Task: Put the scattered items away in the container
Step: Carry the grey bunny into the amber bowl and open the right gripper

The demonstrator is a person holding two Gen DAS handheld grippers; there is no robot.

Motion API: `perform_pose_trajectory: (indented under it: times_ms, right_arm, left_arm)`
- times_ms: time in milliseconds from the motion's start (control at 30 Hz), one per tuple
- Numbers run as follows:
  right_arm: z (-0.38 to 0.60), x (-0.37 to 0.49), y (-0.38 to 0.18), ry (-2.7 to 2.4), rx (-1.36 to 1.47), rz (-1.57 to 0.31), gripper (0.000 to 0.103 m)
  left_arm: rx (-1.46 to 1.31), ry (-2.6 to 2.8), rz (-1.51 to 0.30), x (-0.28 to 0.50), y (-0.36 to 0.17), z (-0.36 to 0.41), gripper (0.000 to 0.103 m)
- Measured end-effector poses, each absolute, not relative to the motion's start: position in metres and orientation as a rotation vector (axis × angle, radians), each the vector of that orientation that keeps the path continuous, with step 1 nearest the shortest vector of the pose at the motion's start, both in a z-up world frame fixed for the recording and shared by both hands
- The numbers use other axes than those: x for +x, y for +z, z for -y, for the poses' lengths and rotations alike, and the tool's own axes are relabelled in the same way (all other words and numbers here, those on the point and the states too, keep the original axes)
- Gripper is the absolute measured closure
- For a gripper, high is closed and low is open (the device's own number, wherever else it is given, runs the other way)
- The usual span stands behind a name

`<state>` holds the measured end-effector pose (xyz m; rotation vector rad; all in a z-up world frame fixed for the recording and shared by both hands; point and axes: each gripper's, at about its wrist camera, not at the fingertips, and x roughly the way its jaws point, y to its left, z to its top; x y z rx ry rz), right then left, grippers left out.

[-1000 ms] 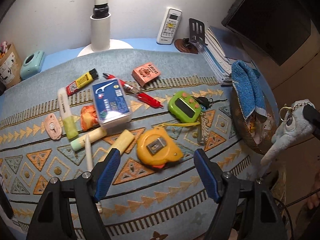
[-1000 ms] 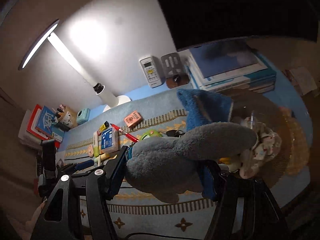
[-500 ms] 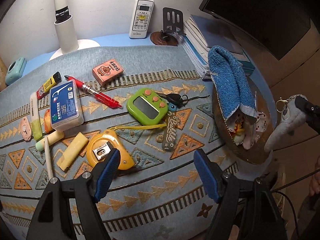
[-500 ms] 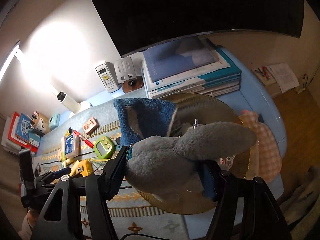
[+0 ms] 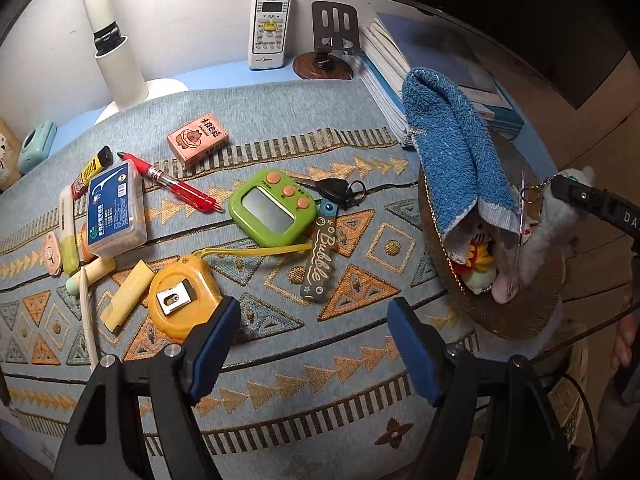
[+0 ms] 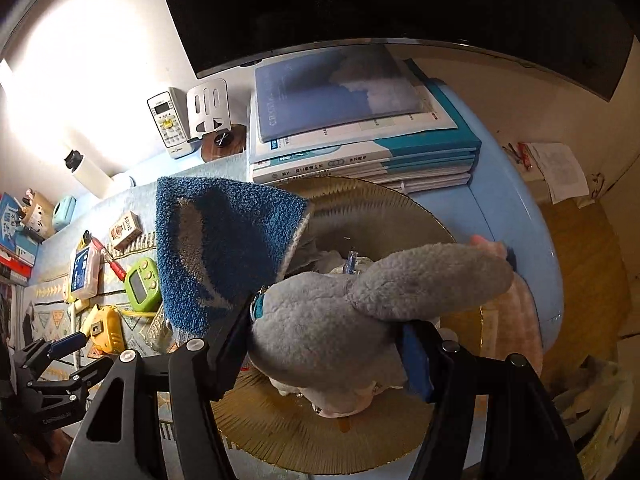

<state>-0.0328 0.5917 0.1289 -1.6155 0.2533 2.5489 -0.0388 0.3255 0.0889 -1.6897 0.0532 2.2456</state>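
Observation:
My right gripper (image 6: 324,344) is shut on a grey plush toy (image 6: 360,300) and holds it over the round gold bowl (image 6: 360,452), which sits at the table's right end. A blue towel (image 5: 452,160) hangs over the bowl's (image 5: 516,320) far rim, with small soft items under it. In the left wrist view the plush (image 5: 552,224) hangs down into the bowl. My left gripper (image 5: 312,314) is open above the patterned mat. A yellow tape measure (image 5: 180,296) lies by its left finger. A green timer (image 5: 272,208) and keys with a "Bubble" tag (image 5: 322,256) lie ahead.
On the mat's left lie a red pen (image 5: 176,184), a floss box (image 5: 116,208), a pink box (image 5: 198,138), a lighter (image 5: 90,170) and several sticks. A remote (image 5: 270,26), phone stand (image 5: 334,36), lamp base (image 5: 120,68) and stacked books (image 6: 352,120) line the back.
My right gripper has carried the plush toy from beside the table to over the bowl and lowered it. My left gripper has shifted right, from the tape measure toward the mat's middle.

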Motion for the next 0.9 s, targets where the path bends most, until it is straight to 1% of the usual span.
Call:
perform_pose_trajectory:
  times_ms: [233, 467, 500, 633, 900]
  right_arm:
    - [-0.594, -0.040, 0.123, 2.558, -1.639, -0.240, 0.035]
    - [-0.597, -0.043, 0.120, 2.554, -1.664, -0.277, 0.033]
    - [-0.598, -0.042, 0.121, 2.559, -1.666, -0.290, 0.032]
    - [-0.603, -0.041, 0.122, 2.569, -1.689, -0.406, 0.022]
    - [-0.598, -0.027, 0.140, 2.593, -1.683, -0.493, 0.021]
  left_arm:
    - [-1.709, 2.243, -0.076, -0.038, 0.085, -0.337, 0.030]
    - [-1.712, 2.253, -0.085, -0.039, 0.083, -0.340, 0.030]
    - [-1.714, 2.254, -0.087, -0.040, 0.084, -0.340, 0.030]
    - [-1.735, 2.256, -0.071, -0.044, 0.082, -0.333, 0.030]
    - [-1.776, 2.303, -0.023, -0.048, 0.080, -0.298, 0.030]
